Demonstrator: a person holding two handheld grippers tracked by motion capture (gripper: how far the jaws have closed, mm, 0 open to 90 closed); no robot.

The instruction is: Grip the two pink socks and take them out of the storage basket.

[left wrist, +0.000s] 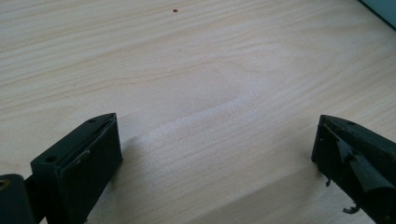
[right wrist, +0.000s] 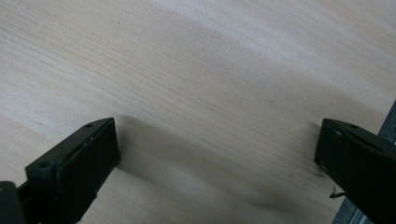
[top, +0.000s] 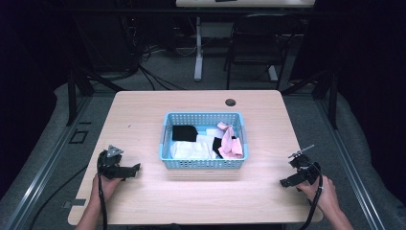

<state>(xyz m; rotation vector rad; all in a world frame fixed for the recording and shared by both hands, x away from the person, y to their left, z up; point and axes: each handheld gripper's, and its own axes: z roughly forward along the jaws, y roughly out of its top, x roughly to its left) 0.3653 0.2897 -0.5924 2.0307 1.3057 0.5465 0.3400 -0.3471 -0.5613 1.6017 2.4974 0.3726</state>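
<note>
A light blue plastic basket [top: 203,161] sits at the middle of the wooden table [top: 143,110]. Inside lie a black cloth [top: 184,132], white cloths [top: 191,149] and a pink cloth [top: 231,140]. My left gripper [top: 133,168] rests low on the table left of the basket, held by a hand, pointing toward it. In the left gripper view its jaws stand wide apart over bare wood, gripper [left wrist: 217,140] open and empty. My right gripper [top: 286,181] sits near the table's front right, also open; its view has the gripper [right wrist: 217,142] over bare wood.
A round cable hole [top: 230,102] is in the table behind the basket. A black chair [top: 256,43] and a white desk leg [top: 198,48] stand beyond the table. Cables trail from both grippers toward the front edge. The basket's corner [left wrist: 380,7] shows in the left gripper view.
</note>
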